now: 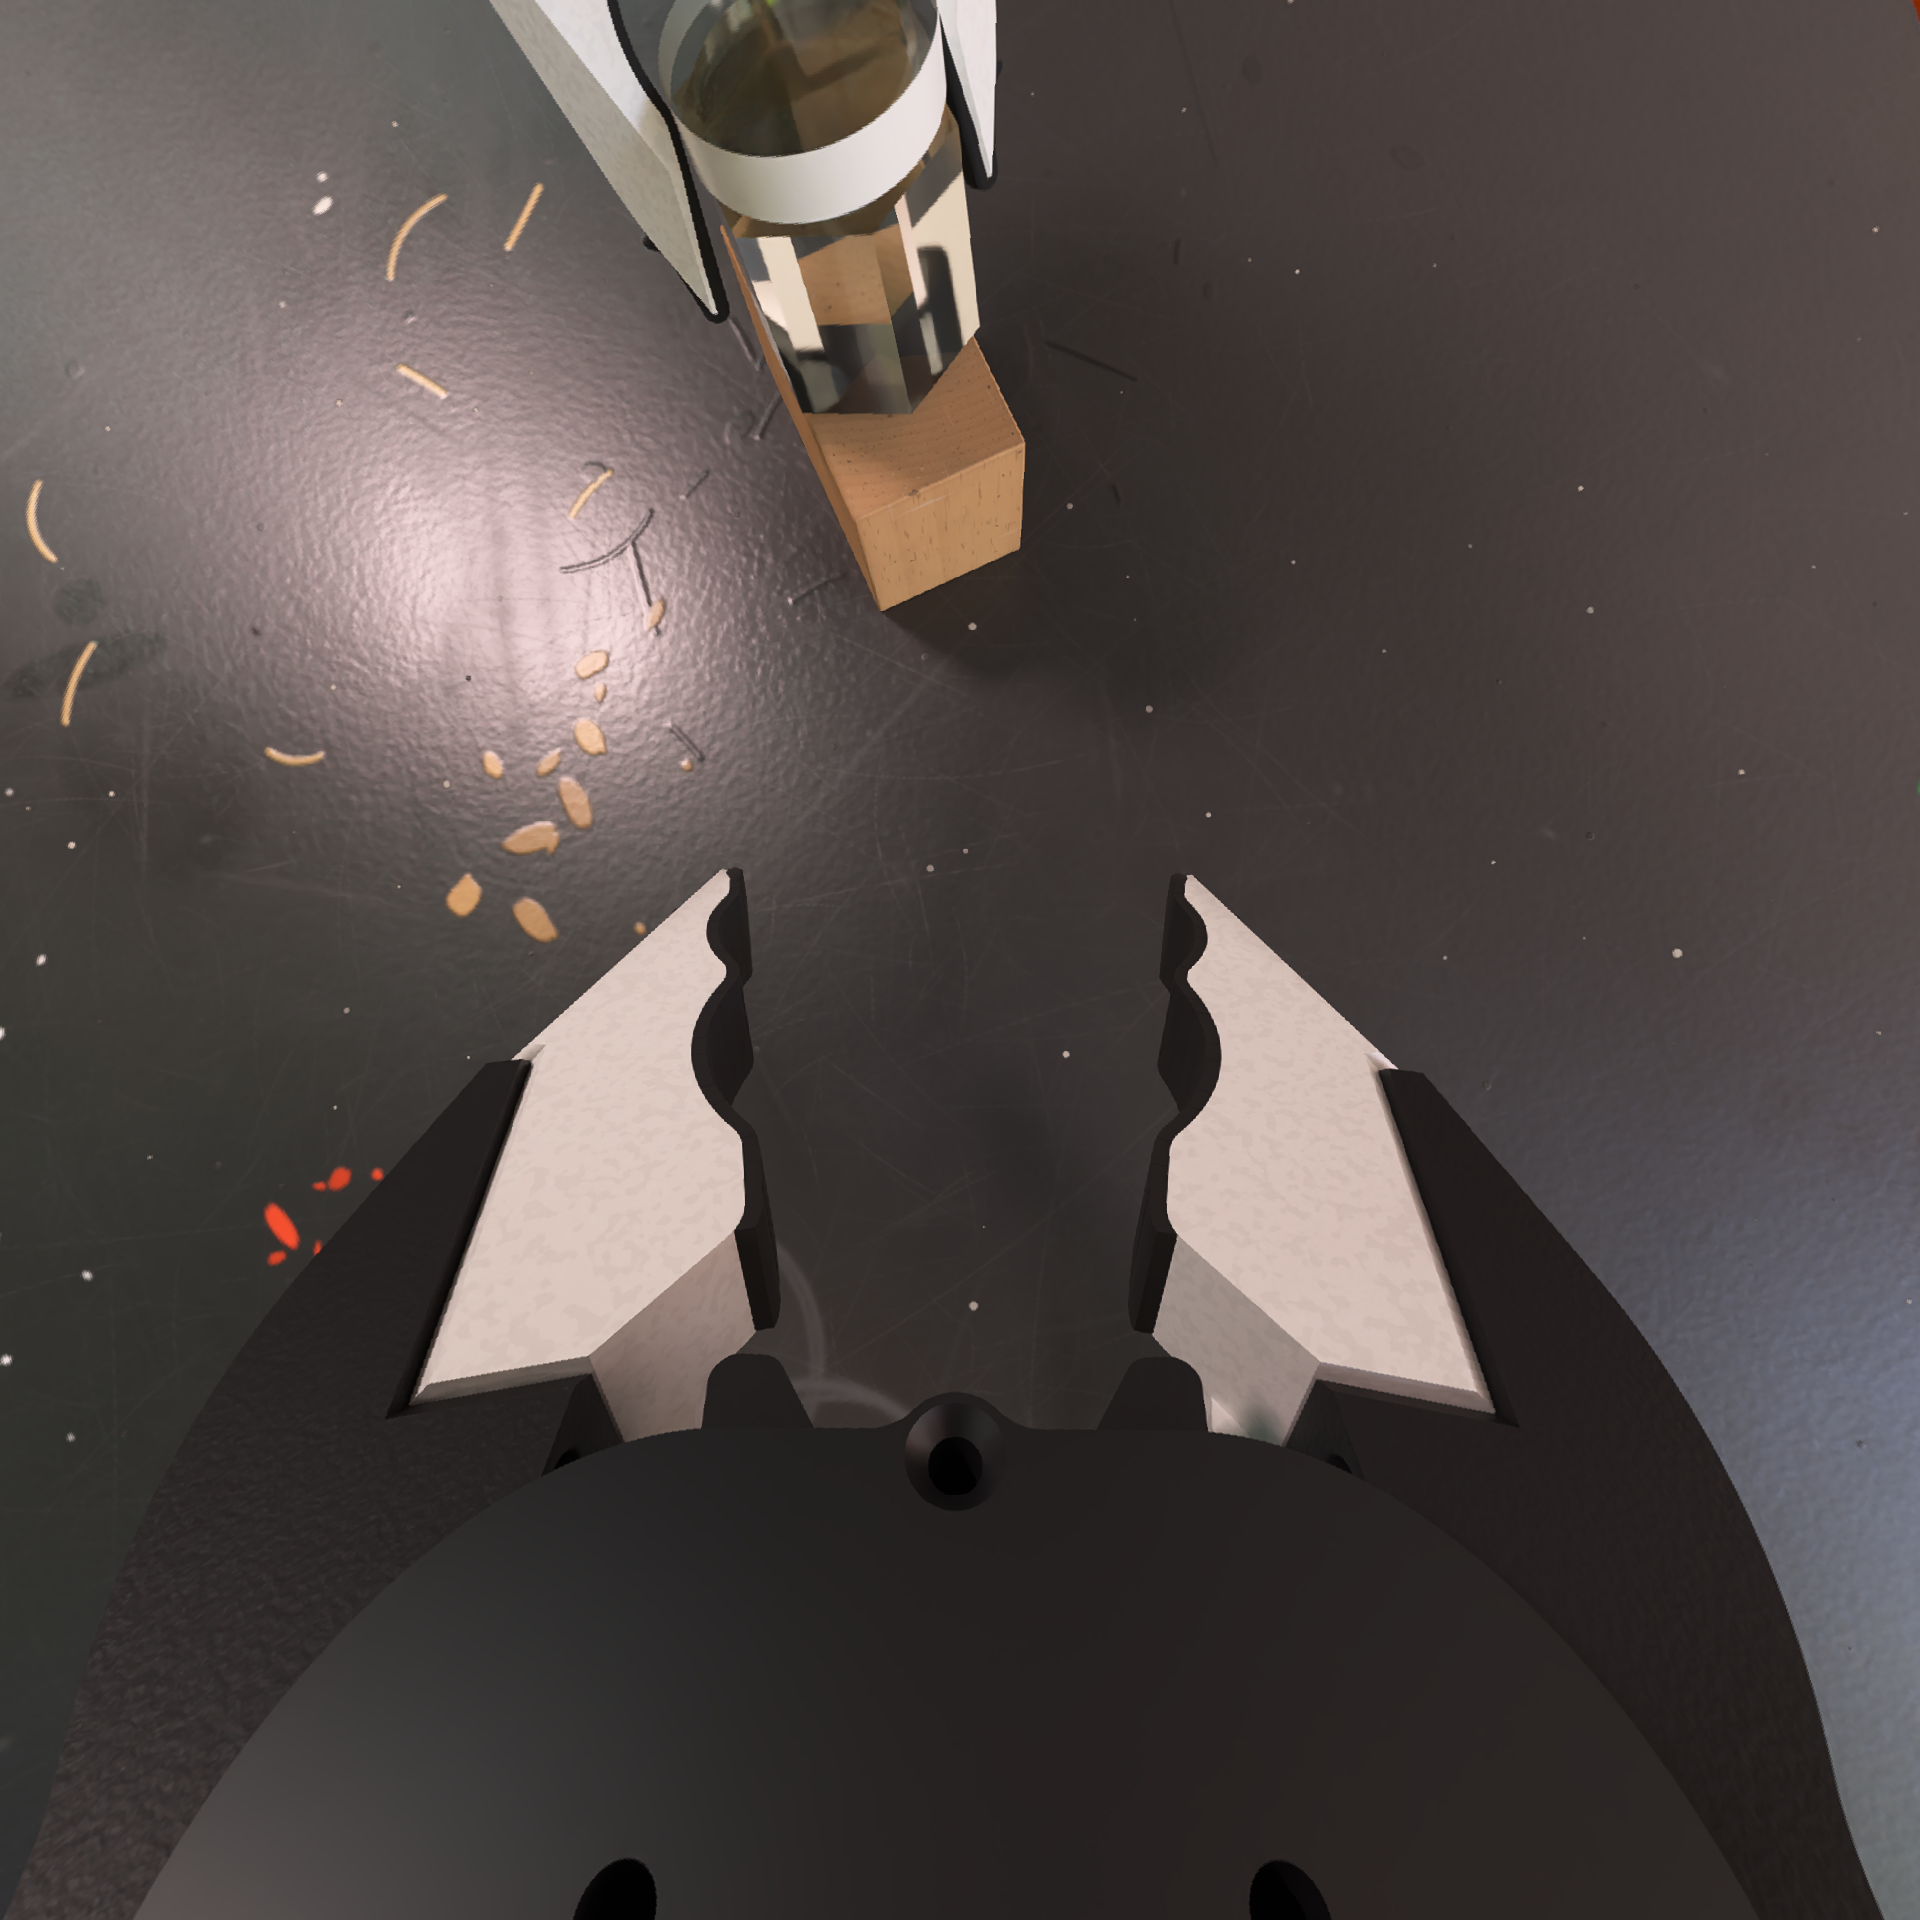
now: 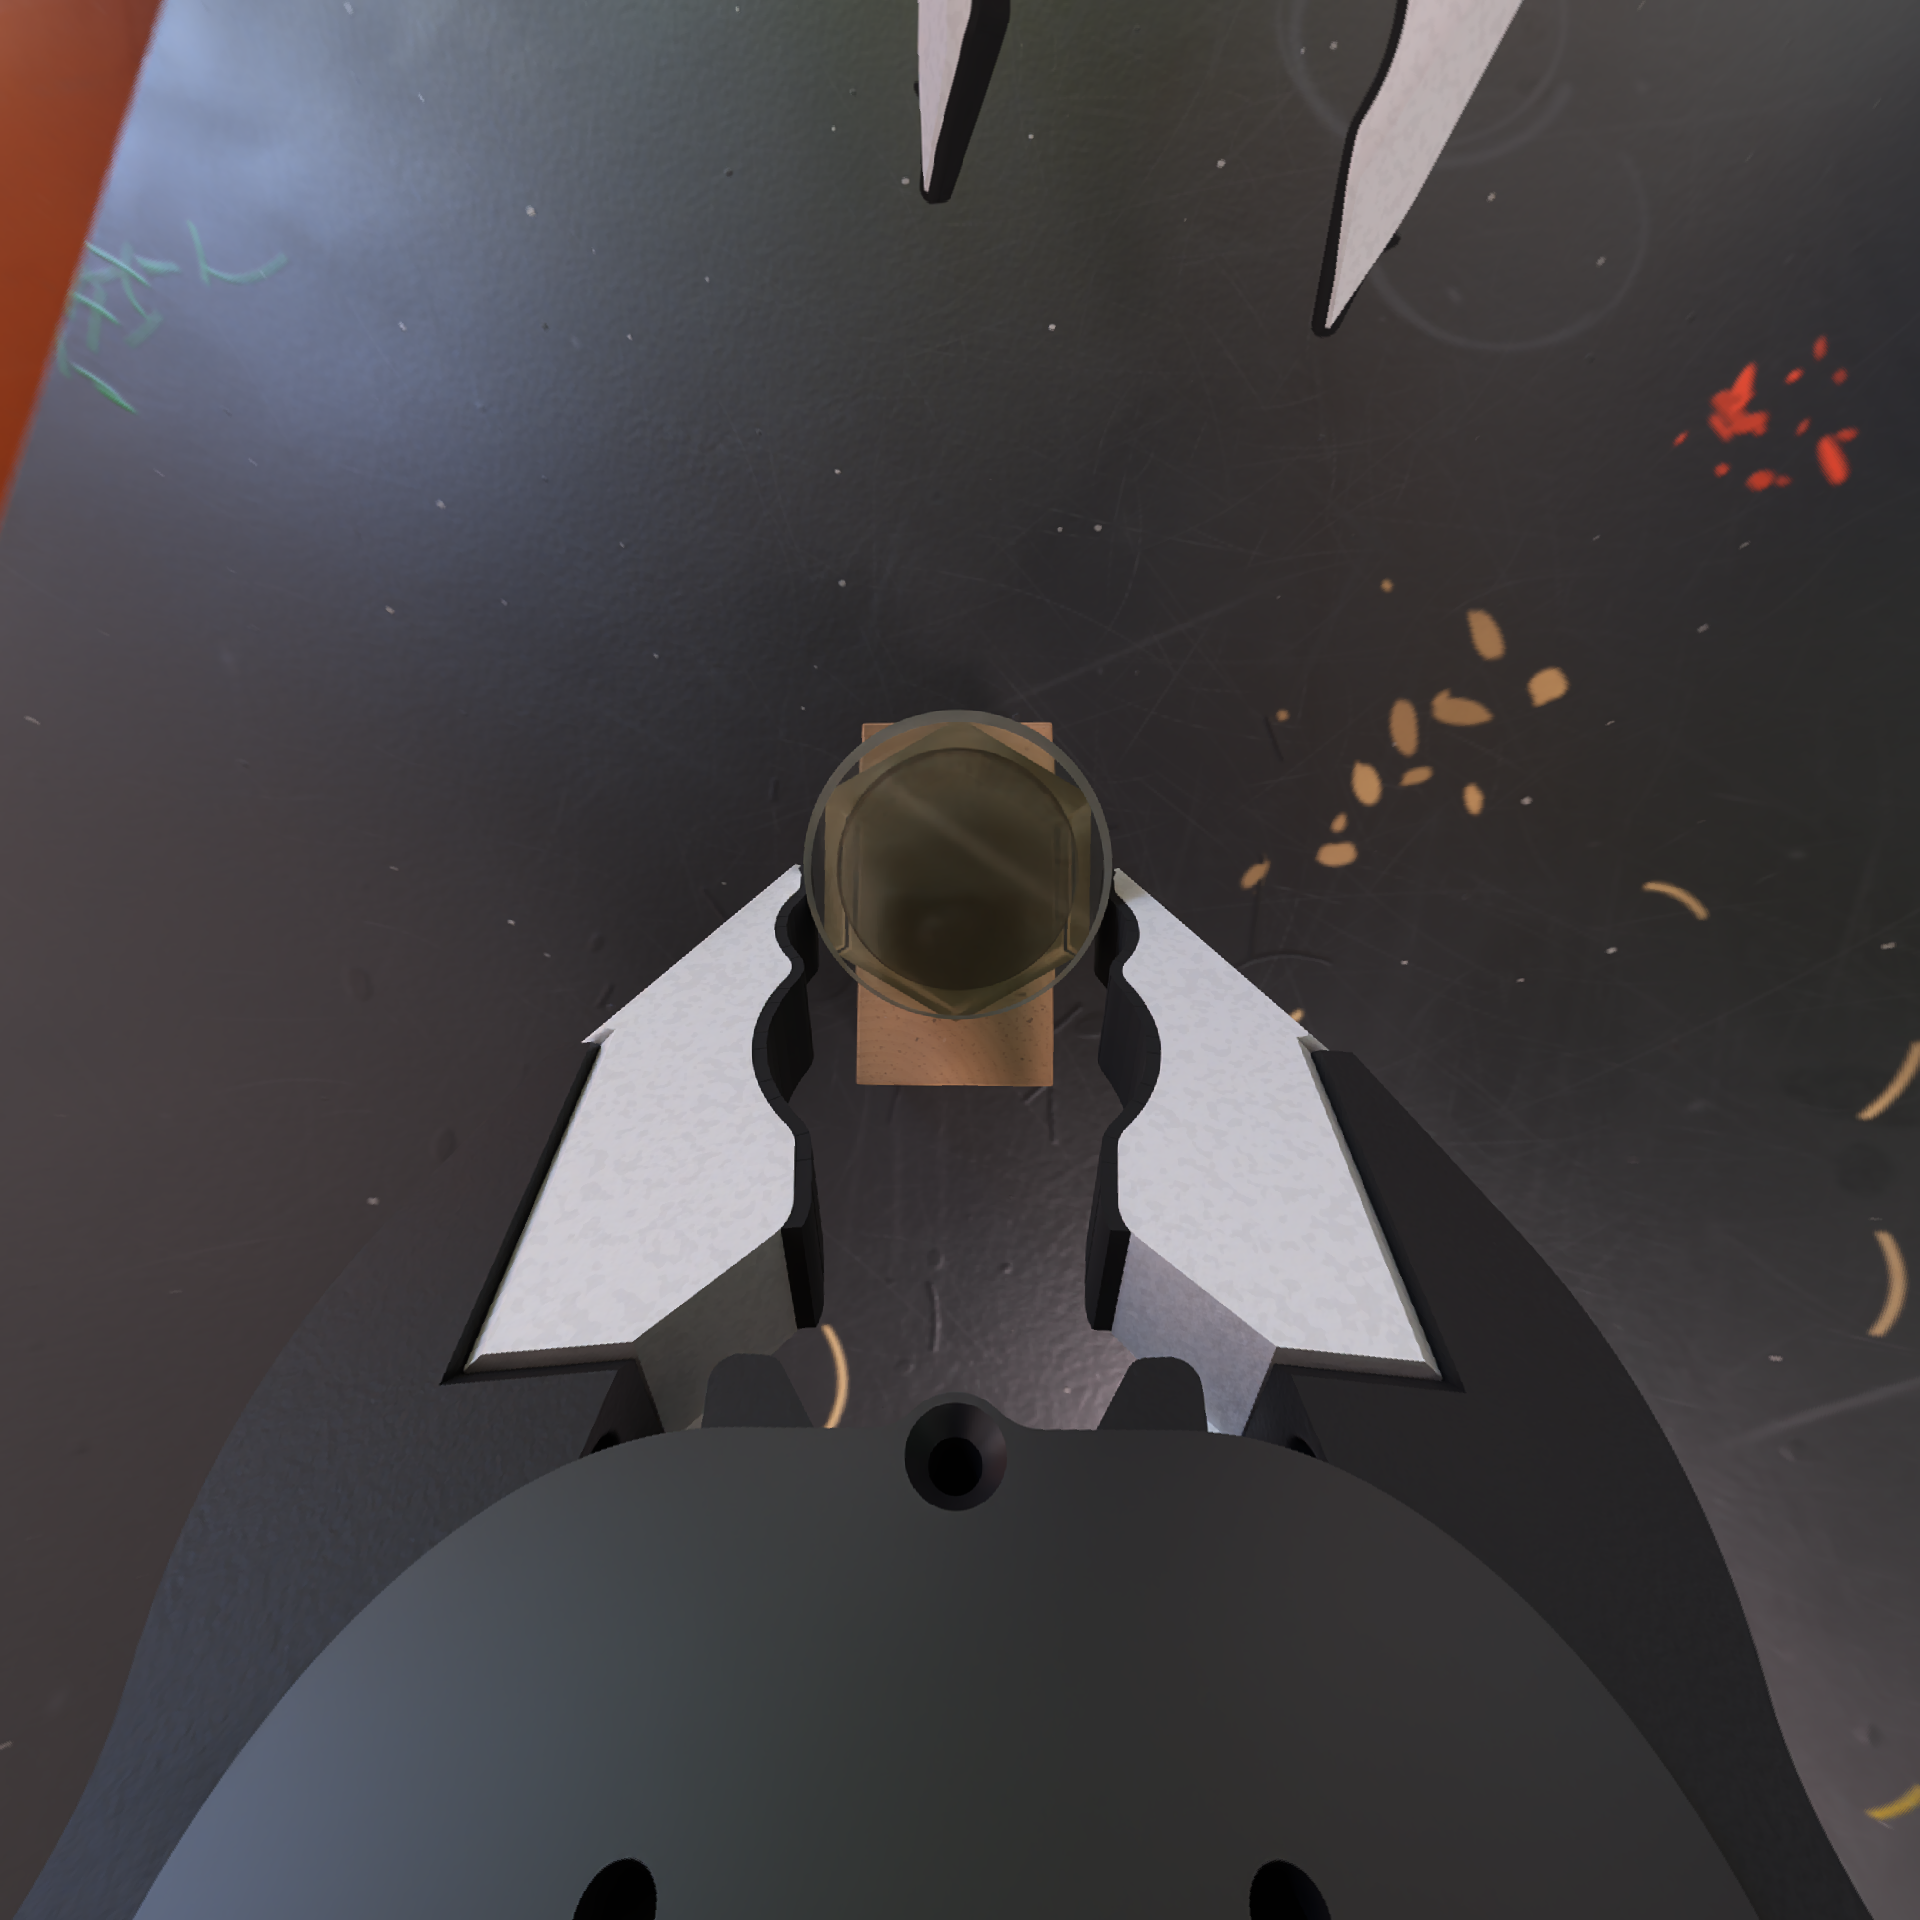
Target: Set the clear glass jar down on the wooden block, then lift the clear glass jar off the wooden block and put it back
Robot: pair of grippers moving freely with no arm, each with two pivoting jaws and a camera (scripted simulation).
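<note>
Dark grey speckled tabletop point(image 1: 1455, 644), scuffed, strewn with tan flakes point(image 1: 540, 821), thin tan curls and a few red specks point(image 1: 286, 1221). Far in the left wrist view, a small pale wooden block point(image 1: 930, 509) lying on that surface, with the clear glass jar point(image 1: 831, 260) — faceted body, round top wrapped by a white band — standing upright on it. On either side of the jar's upper part, the white black-edged fingers of the right gripper point(image 1: 821, 125), pressed against the glass by the look of it. Near in the same view, the left gripper point(image 1: 956, 904), black-bodied with white fingers, spread wide with nothing but bare table between the fingers, well apart from block and jar. From the right wrist view, straight down onto the jar point(image 2: 956, 868): round rim, hexagonal outline inside, brownish see-through tint, centred over the block point(image 2: 956, 1049), which sticks out past the rim on the near side and a little on the far side. Right gripper point(image 2: 956, 904) clamped around the jar, one fingertip point(image 2: 774, 914) on the left of the rim and the other on the right, both touching. Whether the jar's base bears fully on the block — impossible to tell from above. At the far edge, the two pointed fingers of the left gripper point(image 2: 1132, 260), parted. Orange-red strip point(image 2: 52, 208) along the far left edge; faint green scratches point(image 2: 135, 312) beside it.
</note>
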